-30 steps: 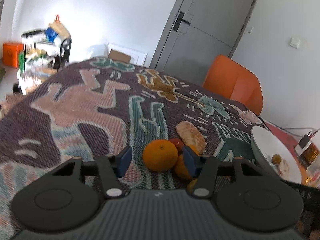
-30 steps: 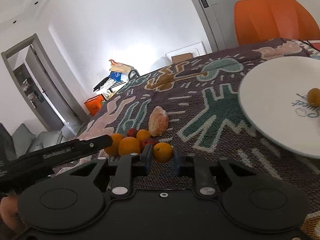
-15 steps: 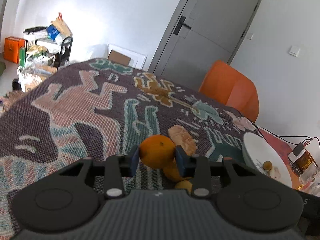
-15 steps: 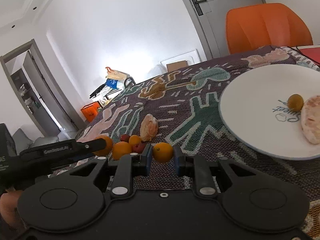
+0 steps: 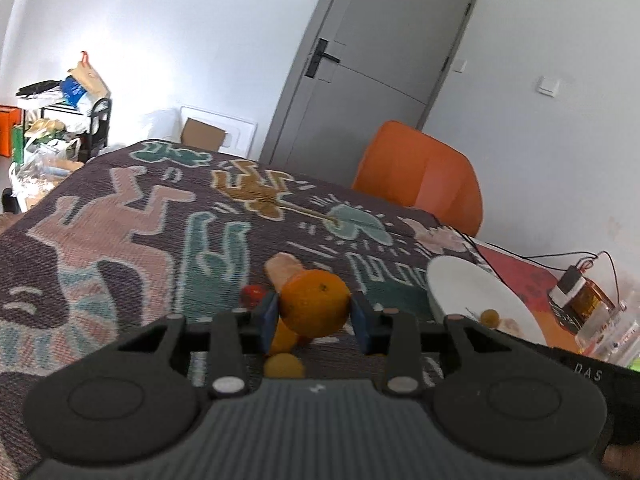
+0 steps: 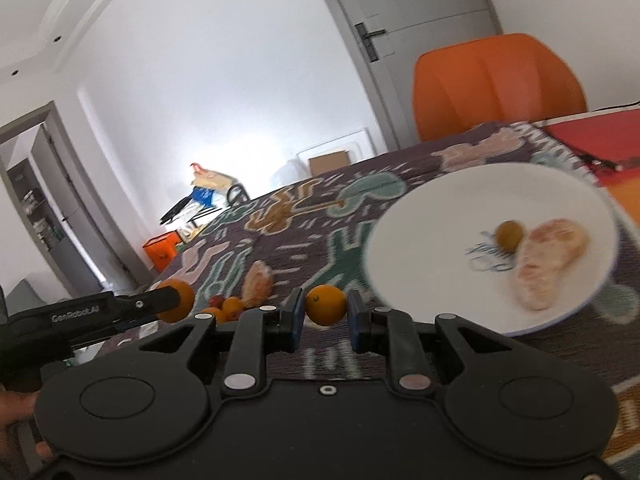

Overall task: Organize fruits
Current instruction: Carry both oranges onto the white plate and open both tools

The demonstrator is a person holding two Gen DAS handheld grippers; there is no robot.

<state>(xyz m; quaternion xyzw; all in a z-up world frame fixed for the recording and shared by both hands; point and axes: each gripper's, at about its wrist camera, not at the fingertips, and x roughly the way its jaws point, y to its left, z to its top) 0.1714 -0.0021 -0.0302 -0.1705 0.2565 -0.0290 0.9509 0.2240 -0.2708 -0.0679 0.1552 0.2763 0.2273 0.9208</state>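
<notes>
My left gripper (image 5: 315, 316) is shut on a large orange (image 5: 314, 303) and holds it above the patterned tablecloth. Under it lie several small fruits: a red one (image 5: 253, 293), an orange one (image 5: 282, 338), a yellow one (image 5: 283, 366) and a peeled pomelo segment (image 5: 282, 270). My right gripper (image 6: 322, 316) is shut on a small orange (image 6: 325, 304), raised just left of the white plate (image 6: 420, 216). The plate holds a small yellow-green fruit (image 6: 509, 234) and a pomelo segment (image 6: 548, 262). The left gripper and its orange (image 6: 176, 302) show at the left of the right wrist view.
An orange chair (image 5: 420, 172) stands behind the table. A small device with cables (image 5: 582, 296) sits at the right beyond the plate (image 5: 460, 284). A grey door (image 5: 372, 68) and a cluttered cart (image 5: 60, 120) are in the background.
My left gripper closed on the large orange and lifted it off the pile. My right gripper carried its small orange up and rightward, close to the plate.
</notes>
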